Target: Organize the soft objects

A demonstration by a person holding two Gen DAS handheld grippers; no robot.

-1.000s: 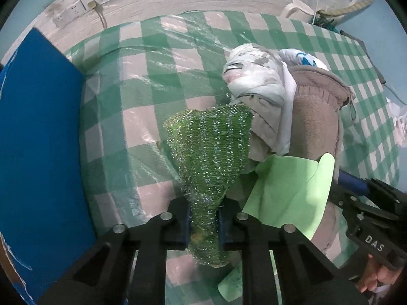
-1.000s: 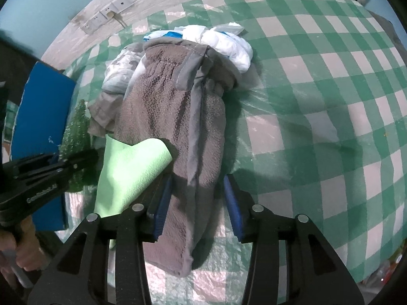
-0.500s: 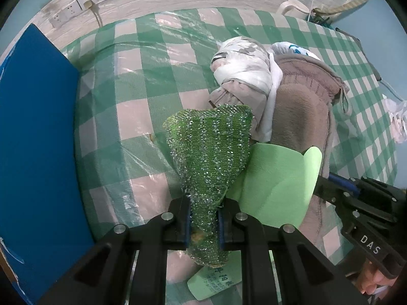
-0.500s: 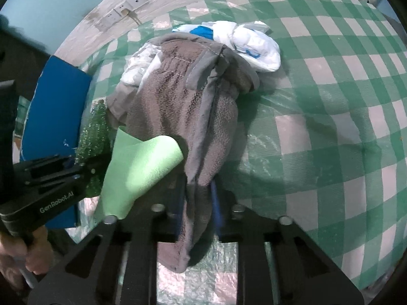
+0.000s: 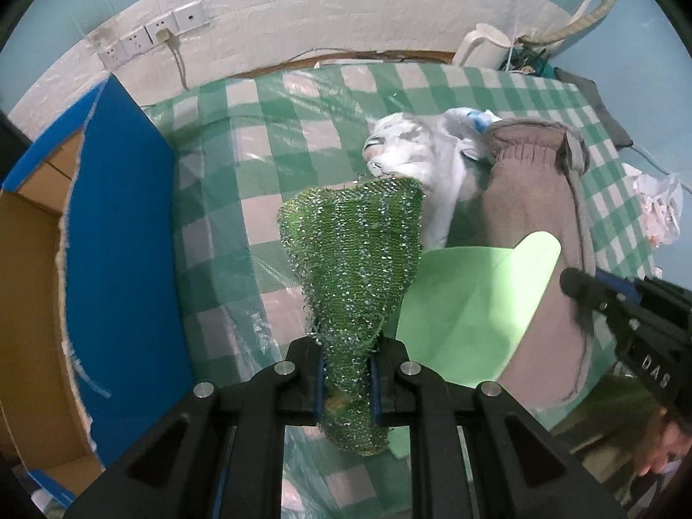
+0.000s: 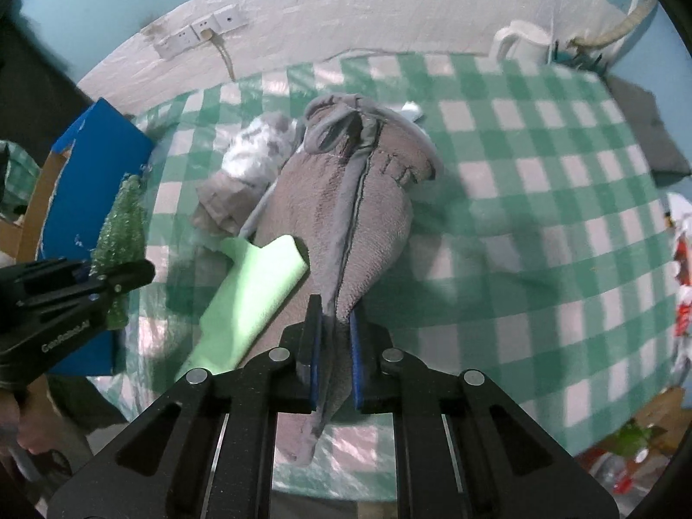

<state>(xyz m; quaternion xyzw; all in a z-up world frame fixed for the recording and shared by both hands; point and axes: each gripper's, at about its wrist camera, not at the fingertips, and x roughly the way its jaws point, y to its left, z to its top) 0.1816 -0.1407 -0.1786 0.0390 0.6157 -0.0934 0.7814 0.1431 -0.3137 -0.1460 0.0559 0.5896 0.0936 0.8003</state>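
My left gripper (image 5: 346,378) is shut on a green sequined cloth (image 5: 359,255), which hangs lifted above the checked table (image 5: 242,160). My right gripper (image 6: 332,357) is shut on the lower end of a grey-brown fleece garment (image 6: 367,216) and holds it raised off the table. A light green foam sheet (image 6: 255,298) lies curled against the fleece. A white patterned cloth (image 5: 411,155) is heaped behind both. In the right wrist view the left gripper (image 6: 93,274) shows at the left with the sequined cloth (image 6: 123,225).
An open cardboard box with blue flaps (image 5: 116,233) stands at the table's left edge. Wall sockets (image 5: 151,34) and a cable sit on the white wall behind. A white jug (image 5: 480,43) stands at the back right. Crumpled plastic (image 5: 661,203) lies off the right edge.
The right jaws closed on the fleece garment and lifted it. The left gripper rose with the sequined cloth, so the table looks farther away and the box interior shows.
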